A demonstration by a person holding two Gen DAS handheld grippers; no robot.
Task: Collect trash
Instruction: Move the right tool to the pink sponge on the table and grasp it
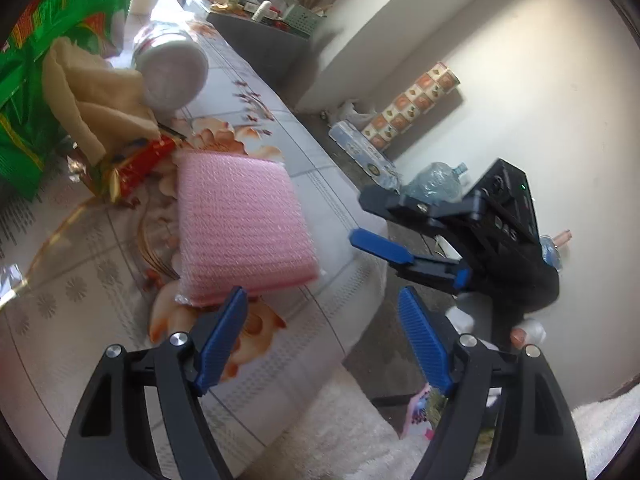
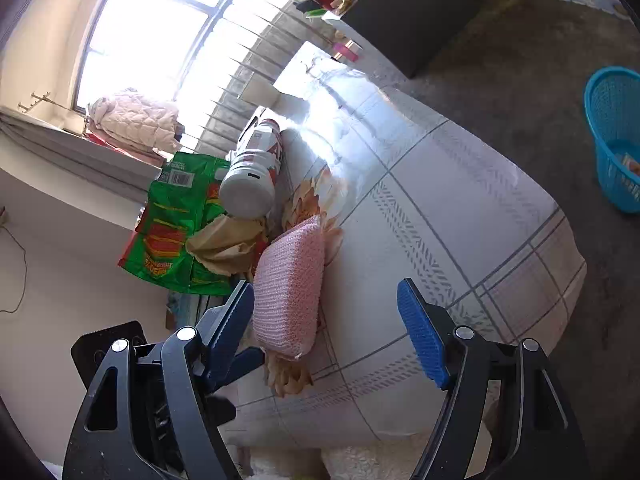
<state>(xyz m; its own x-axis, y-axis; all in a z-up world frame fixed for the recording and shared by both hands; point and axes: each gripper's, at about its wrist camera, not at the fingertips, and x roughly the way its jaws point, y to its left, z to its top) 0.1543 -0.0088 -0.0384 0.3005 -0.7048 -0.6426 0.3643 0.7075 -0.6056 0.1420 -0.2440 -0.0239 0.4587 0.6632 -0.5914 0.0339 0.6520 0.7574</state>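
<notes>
on the flowered surface (image 1: 328, 184) lies the pink bubble-wrap pad (image 1: 244, 228), near its edge. left claw (image 1: 320, 340) spread, empty, just short of it; right claw (image 2: 326, 332) likewise spread, empty. approach step; next calls for straddling the pad and pinching.

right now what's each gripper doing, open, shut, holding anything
Left gripper: open, empty, just short of the pink bubble wrap.
Right gripper: open, holding nothing, over the table edge.
</notes>
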